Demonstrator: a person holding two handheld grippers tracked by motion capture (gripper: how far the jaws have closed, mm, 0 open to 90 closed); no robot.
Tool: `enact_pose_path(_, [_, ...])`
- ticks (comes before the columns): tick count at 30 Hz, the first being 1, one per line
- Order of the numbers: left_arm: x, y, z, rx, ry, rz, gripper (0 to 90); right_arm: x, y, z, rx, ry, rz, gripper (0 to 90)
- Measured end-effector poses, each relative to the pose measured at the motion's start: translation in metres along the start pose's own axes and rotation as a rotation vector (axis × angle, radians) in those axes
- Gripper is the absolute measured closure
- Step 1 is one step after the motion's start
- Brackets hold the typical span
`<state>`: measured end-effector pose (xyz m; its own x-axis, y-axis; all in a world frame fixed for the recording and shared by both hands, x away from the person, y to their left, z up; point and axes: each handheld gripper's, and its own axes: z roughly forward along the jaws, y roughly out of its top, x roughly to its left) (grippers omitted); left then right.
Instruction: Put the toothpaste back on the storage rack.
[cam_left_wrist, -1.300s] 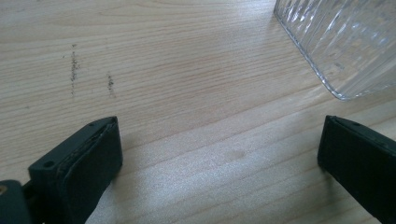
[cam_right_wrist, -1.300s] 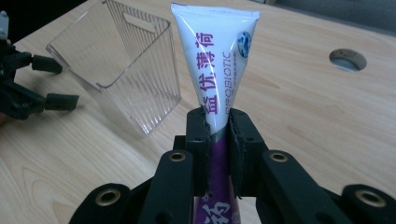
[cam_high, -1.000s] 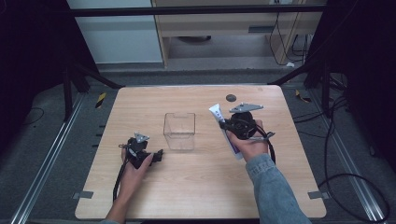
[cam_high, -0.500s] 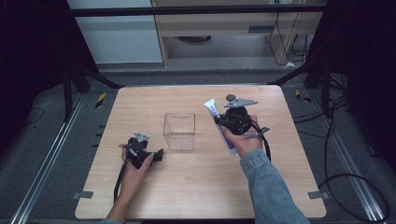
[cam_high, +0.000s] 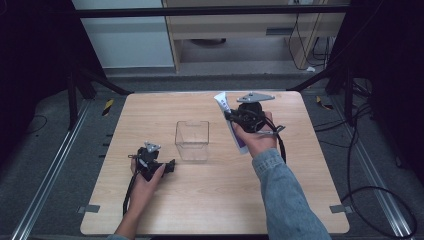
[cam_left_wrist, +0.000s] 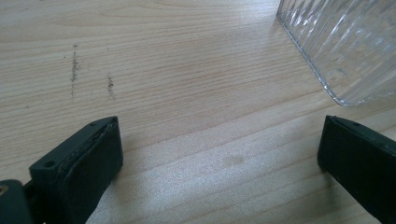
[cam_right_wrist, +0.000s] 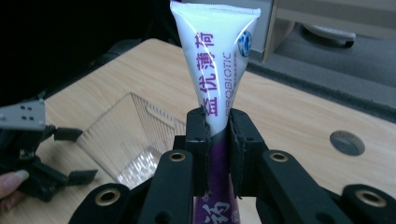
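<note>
Toothpaste tube (cam_right_wrist: 215, 70) sat clamped in my right gripper (cam_right_wrist: 218, 135), both pads squeezed on it about where the white upper half met the purple lower half. In the right gripper view its flat crimped end stood up past the jaws and the purple part ran down between the gripper's arms, so the long axis lay along the jaws, not across them. From the high view that right gripper (cam_high: 231, 116) hung over the far right part of the tabletop (cam_high: 310, 200), with the tube (cam_high: 222, 103) pointing its crimped end toward the far edge and the purple end trailing back beside my hand.

Outward from there, the clear plastic box (cam_high: 192, 140) stood to my left and a little nearer my side, close to the middle of the tabletop, open top up. In the right gripper view the clear box (cam_right_wrist: 128, 135) lay low and left of the tube. That was the relation that mattered, I judged: tube high and right, box mouth down and left, so the tube would have to swing across and tip end-first to go in.

My left gripper (cam_high: 170, 166) rested on the tabletop just left of the box's near left corner, jaws wide apart, nothing between them. It was nearer the box, but it held nothing.

A round dark hole (cam_right_wrist: 347, 143) showed in the tabletop beyond the tube.
</note>
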<state>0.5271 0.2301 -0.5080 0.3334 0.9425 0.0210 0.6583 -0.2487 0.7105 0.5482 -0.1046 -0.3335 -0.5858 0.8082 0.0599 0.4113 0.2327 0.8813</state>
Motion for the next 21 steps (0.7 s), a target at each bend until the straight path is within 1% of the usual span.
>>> enact_pose_path(2, [0.000, 0.000, 0.000, -0.002, 0.000, -0.003, 0.0, 0.001, 0.007, 0.000, -0.011, -0.004, -0.004, 79.6])
enact_pose_path(3, [0.000, 0.000, 0.000, 0.000, 0.000, -0.001, 0.0, 0.002, 0.014, 0.001, -0.015, -0.009, -0.014, 79.6])
enact_pose_path(7, [0.000, 0.000, 0.000, -0.002, 0.001, -0.004, 0.0, 0.006, 0.023, 0.003, -0.030, -0.011, -0.017, 79.5])
enact_pose_path(8, [0.000, 0.000, 0.000, -0.002, 0.001, -0.004, 0.0, 0.009, 0.029, 0.005, -0.048, -0.010, -0.020, 79.6])
enact_pose_path(9, [0.000, 0.000, 0.000, -0.002, 0.001, -0.004, 0.0, 0.009, 0.029, 0.005, -0.048, -0.010, -0.020, 79.6])
enact_pose_path(12, [0.000, 0.000, 0.000, -0.003, 0.001, -0.005, 0.0, 0.014, 0.038, 0.009, -0.064, -0.014, -0.026, 79.5])
enact_pose_path(15, [0.000, 0.000, 0.000, -0.004, 0.000, -0.003, 0.0, 0.017, 0.042, 0.012, -0.079, -0.028, -0.018, 79.5])
enact_pose_path(19, [-0.001, -0.001, 0.000, -0.006, -0.001, -0.004, 0.0, 0.020, 0.046, 0.013, -0.093, -0.026, -0.019, 79.5])
enact_pose_path(20, [-0.001, -0.001, 0.000, -0.005, 0.001, -0.002, 0.0, 0.022, 0.049, 0.014, -0.099, -0.015, -0.017, 79.5])
enact_pose_path(21, [-0.001, -0.001, 0.000, -0.005, 0.001, -0.002, 0.0, 0.022, 0.049, 0.014, -0.099, -0.015, -0.017, 79.5])
